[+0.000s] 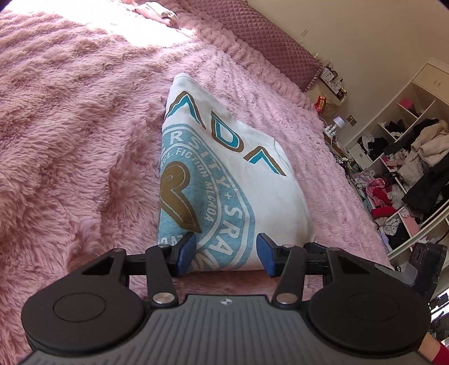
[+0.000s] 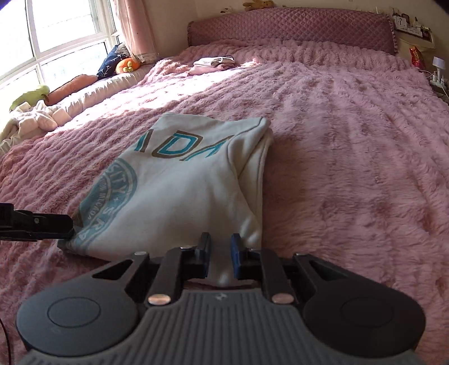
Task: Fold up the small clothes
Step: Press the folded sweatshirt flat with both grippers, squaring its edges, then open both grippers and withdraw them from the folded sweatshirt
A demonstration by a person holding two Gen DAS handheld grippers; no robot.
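Observation:
A white sweatshirt (image 1: 224,179) with a teal and brown print lies folded on the pink fluffy bed; it also shows in the right wrist view (image 2: 179,191). My left gripper (image 1: 226,252) is open, its blue fingers astride the near edge of the sweatshirt. Its black finger shows at the left of the right wrist view (image 2: 42,224), at the sweatshirt's near left corner. My right gripper (image 2: 220,257) has a narrow gap between its fingers, with the sweatshirt's near right edge between them; whether it pinches the cloth is unclear.
The pink blanket (image 2: 350,168) covers the whole bed. A small pile of folded clothes (image 2: 213,63) lies far off near the headboard (image 2: 289,26). Plush toys and cushions (image 2: 84,81) line the window side. Open shelves full of clothes (image 1: 404,174) stand beyond the bed's right edge.

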